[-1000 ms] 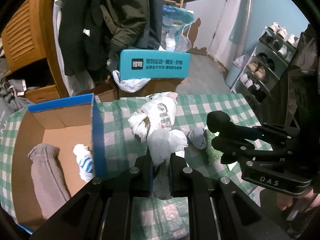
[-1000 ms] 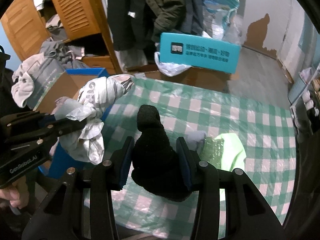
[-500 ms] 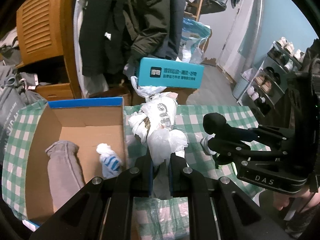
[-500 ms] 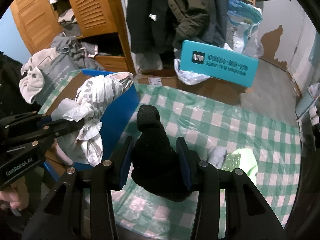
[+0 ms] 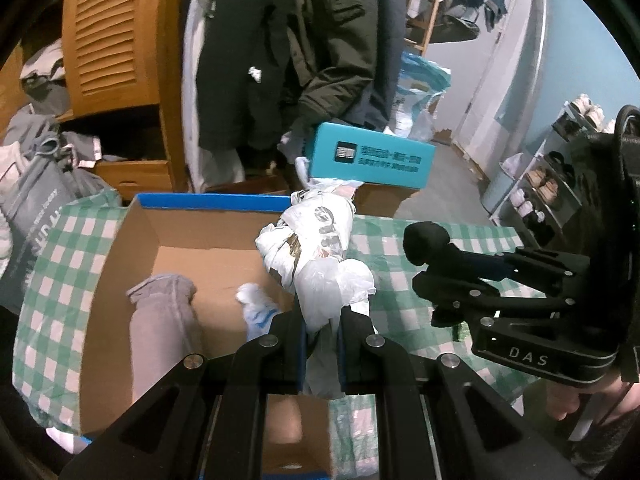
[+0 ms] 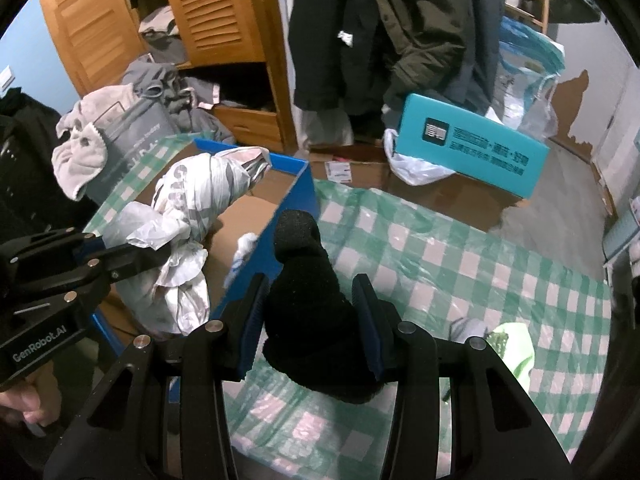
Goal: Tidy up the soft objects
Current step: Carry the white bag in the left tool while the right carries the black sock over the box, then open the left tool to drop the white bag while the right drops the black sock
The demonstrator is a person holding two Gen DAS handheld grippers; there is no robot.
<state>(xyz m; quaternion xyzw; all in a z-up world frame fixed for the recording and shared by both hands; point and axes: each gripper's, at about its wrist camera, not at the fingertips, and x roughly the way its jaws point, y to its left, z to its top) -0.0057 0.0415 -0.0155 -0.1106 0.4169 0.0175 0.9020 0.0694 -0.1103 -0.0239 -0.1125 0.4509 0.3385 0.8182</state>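
My left gripper [image 5: 322, 320] is shut on a white crumpled plastic bag bundle [image 5: 316, 248] and holds it above the right wall of an open cardboard box [image 5: 120, 264] with a blue outside. The bundle also shows in the right wrist view [image 6: 192, 208]. In the box lie a grey rolled sock [image 5: 160, 320] and a white-and-blue sock [image 5: 256, 308]. My right gripper [image 6: 316, 292] is shut on a black knitted sock [image 6: 308, 296], held over the green checked cloth [image 6: 460, 264] just right of the box; it also shows in the left wrist view [image 5: 428, 240].
A grey sock [image 6: 466, 328] and a light green cloth [image 6: 516, 348] lie on the checked cloth at the right. A teal box [image 6: 472, 144] rests on cartons behind the table. Hanging coats [image 5: 320, 40], a wooden wardrobe [image 6: 208, 32] and a shoe rack [image 5: 552, 184] stand beyond.
Both grippers have moved left with their loads. The bag bundle now hangs over the box's right wall, and the black sock is close to the box's right side.
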